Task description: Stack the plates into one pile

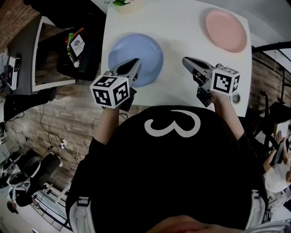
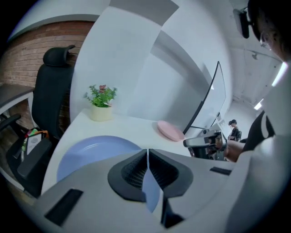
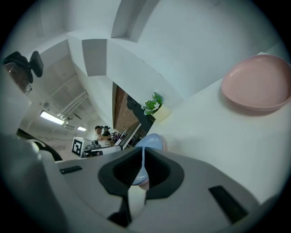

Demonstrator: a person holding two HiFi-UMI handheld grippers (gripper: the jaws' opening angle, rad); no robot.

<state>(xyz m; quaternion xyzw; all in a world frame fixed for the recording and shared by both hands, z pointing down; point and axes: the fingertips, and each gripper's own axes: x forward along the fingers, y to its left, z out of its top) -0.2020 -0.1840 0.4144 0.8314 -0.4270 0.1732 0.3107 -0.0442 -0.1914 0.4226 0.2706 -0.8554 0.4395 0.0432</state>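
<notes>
A blue plate (image 1: pixel 136 53) lies on the white table (image 1: pixel 177 41) at the near left, and a pink plate (image 1: pixel 226 30) lies at the far right corner. My left gripper (image 1: pixel 135 62) hovers over the blue plate's near edge, jaws shut with nothing between them. My right gripper (image 1: pixel 185 59) is over bare table to the right of the blue plate, also shut and empty. The left gripper view has the blue plate (image 2: pixel 91 152) just beneath the closed jaws and the pink plate (image 2: pixel 170 130) farther off. The right gripper view has the pink plate (image 3: pixel 259 86) at upper right.
A small potted plant (image 1: pixel 122 2) stands at the table's far edge. A black office chair (image 2: pixel 52 91) is left of the table, and a monitor (image 2: pixel 213 100) is to its right. A small round object (image 1: pixel 235 97) sits at the near right table corner.
</notes>
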